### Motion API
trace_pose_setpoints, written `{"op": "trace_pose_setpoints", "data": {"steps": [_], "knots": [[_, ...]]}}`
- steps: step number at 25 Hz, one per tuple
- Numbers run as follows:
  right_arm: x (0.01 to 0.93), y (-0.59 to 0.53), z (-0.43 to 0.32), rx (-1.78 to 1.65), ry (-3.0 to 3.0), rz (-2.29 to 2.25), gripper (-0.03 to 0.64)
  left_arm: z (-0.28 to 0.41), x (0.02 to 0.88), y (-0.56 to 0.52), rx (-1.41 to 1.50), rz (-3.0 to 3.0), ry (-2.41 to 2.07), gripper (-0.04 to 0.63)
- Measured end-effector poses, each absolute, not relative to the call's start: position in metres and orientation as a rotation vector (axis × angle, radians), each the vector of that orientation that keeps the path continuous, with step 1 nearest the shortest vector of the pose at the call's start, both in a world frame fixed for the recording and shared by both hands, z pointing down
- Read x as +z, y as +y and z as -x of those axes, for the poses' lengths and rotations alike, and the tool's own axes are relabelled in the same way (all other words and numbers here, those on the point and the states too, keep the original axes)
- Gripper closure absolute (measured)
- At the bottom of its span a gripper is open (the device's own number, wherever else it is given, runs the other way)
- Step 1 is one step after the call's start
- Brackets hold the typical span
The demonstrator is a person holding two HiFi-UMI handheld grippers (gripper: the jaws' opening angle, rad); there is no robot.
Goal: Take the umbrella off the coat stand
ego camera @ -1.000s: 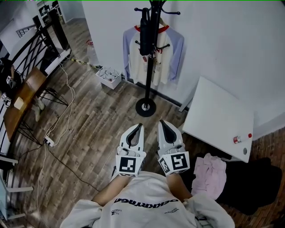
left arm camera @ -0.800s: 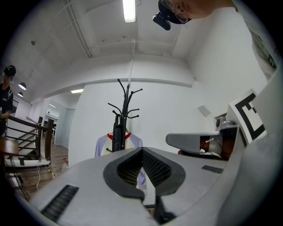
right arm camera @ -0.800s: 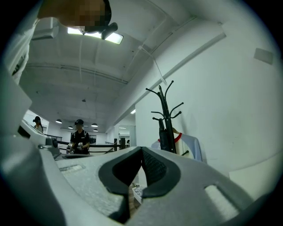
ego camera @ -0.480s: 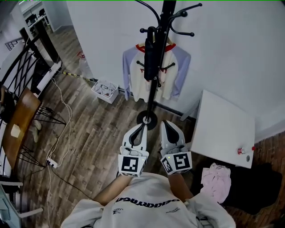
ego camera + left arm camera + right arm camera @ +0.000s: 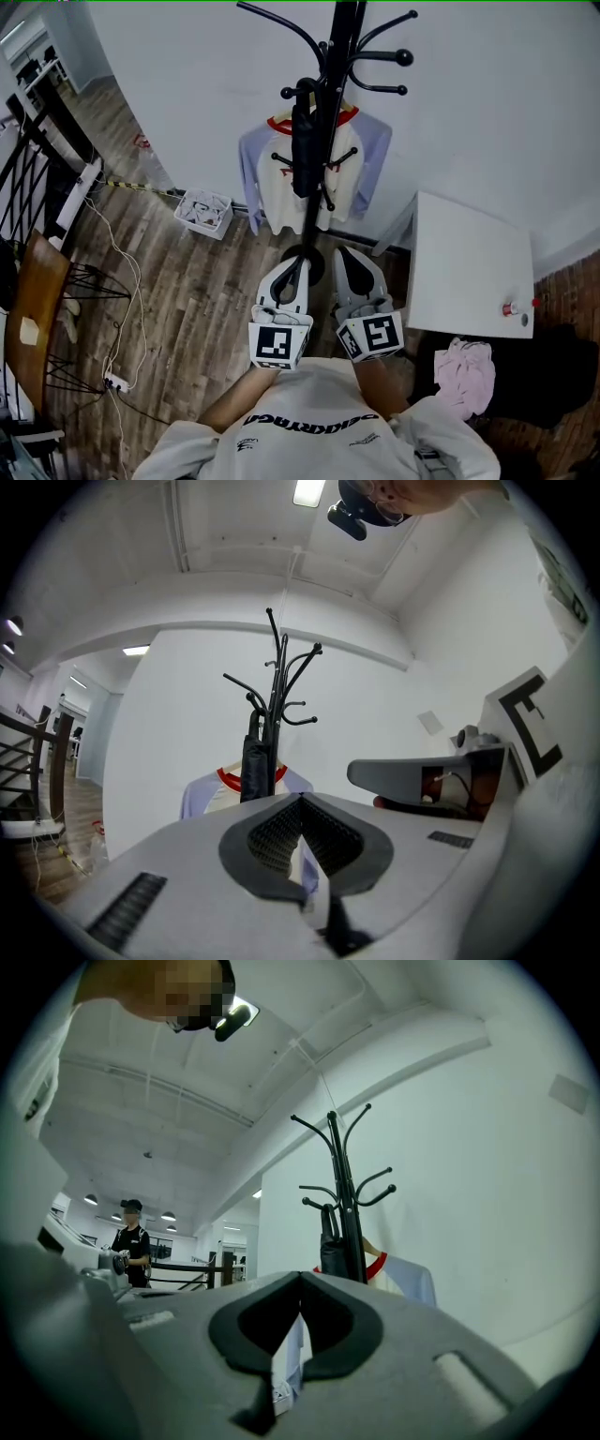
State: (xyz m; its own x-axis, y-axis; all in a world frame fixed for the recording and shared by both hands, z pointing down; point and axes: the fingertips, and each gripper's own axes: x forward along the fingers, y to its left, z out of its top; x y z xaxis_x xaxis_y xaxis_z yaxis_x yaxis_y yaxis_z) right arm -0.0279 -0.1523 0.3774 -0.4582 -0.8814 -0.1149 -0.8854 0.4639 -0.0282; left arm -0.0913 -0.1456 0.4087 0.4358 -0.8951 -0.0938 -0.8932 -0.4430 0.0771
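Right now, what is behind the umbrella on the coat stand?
A shirt with a red collar and bluish sleeves hangs behind the umbrella, before the white wall. The umbrella and pole cover its middle.

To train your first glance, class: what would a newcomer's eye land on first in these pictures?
The tall black metal coat stand rises against the white wall, a folded black umbrella hanging on it before a cream, blue-sleeved shirt. Below, the grey left gripper and right gripper, both shut, point towards its base.
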Motion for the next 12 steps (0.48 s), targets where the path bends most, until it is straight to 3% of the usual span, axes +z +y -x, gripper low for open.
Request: {"op": "trace_pose_setpoints", "data": {"steps": [12], "knots": [[0.374,-0.206,0.011,0.12,2.603,1.56,0.62,0.071,0.419,-0.211,-0.155,-2.605,-1.616,0.598]]}}
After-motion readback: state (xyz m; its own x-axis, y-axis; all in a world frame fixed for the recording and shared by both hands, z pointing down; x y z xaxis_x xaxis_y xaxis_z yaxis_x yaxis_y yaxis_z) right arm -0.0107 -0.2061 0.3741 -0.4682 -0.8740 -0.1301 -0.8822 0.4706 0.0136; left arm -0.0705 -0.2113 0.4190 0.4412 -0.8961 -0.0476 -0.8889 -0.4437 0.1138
